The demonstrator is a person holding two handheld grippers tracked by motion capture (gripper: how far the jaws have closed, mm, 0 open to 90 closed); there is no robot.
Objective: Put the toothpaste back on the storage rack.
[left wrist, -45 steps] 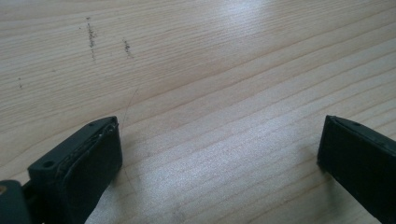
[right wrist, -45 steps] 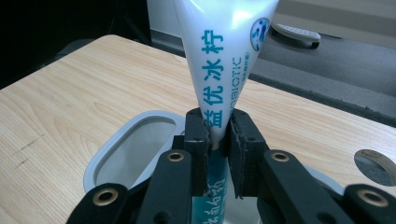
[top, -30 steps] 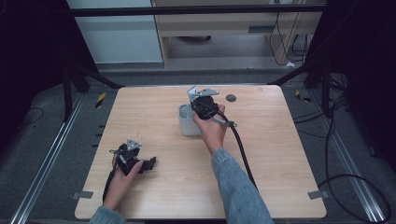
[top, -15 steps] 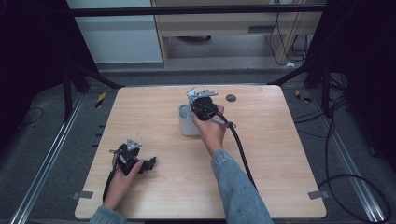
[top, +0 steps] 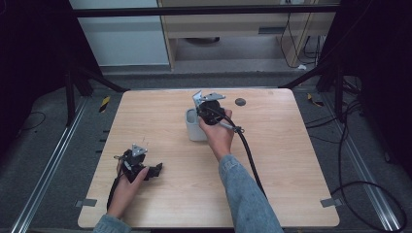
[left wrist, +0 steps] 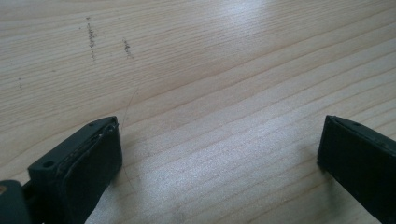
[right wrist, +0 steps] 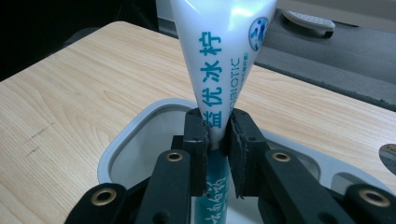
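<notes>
Noting wooden table as largest item, pale grain, faint dark scuffs seen in left gripper view; grey cup stood upright near table's middle toward far edge, rounded-square rim, hollow interior visible; white tube with teal lettering clamped between right gripper pads at its narrow part, wide end rising toward camera, lower end reaching down inside cup; right gripper clenched on tube, poised directly over cup; left gripper released, jaws wide apart, nothing between them, resting low over bare wood near table's front-left corner; small dark disc lay beyond cup.
</notes>
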